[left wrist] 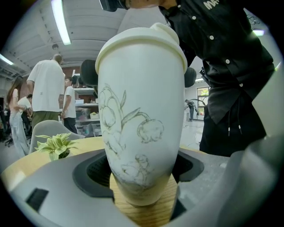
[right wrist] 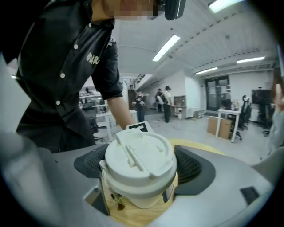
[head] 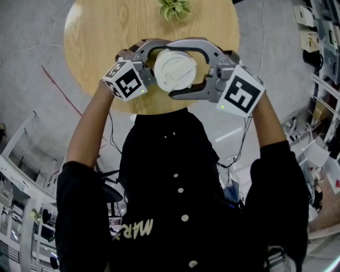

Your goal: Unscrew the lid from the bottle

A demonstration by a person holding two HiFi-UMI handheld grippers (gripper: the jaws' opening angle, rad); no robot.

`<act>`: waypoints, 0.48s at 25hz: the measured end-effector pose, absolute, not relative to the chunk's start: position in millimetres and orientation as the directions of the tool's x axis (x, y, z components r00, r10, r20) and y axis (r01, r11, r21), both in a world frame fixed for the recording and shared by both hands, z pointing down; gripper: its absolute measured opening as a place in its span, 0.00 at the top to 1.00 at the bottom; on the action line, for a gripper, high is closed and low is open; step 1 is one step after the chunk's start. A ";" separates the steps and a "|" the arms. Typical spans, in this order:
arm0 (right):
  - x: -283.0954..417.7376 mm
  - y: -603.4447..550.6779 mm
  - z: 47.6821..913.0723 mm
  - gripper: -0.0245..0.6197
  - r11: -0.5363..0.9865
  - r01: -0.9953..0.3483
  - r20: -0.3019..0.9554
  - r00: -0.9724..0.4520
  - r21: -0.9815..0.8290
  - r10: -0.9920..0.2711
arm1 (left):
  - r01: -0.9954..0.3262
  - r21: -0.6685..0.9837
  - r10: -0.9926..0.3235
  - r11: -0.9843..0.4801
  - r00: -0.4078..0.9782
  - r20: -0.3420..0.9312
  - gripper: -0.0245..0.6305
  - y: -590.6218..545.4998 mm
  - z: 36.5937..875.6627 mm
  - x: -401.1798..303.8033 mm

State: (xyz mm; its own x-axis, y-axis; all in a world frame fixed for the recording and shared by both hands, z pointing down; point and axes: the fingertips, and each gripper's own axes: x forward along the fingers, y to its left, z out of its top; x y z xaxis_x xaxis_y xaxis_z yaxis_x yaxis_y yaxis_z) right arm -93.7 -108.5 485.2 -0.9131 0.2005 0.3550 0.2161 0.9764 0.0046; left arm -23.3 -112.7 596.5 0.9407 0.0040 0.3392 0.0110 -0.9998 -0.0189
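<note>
Overhead, the bottle stood upright between both claws, above the 6 o'clock edge of the round table; contact with the wood could not be told. Its lower body was clamped in the left claw, pads at 3 and 9 o'clock. Spread wide, the right claw gripped the lid by its rim. A plant sat at the table's 12 o'clock.
</note>
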 end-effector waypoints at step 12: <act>-84.6 -130.6 482.0 0.17 0.973 -0.217 0.342 -0.923 -0.080 -0.177 | -0.012 0.001 -0.011 -1.000 0.944 0.331 0.39 -115.4 599.8 -26.5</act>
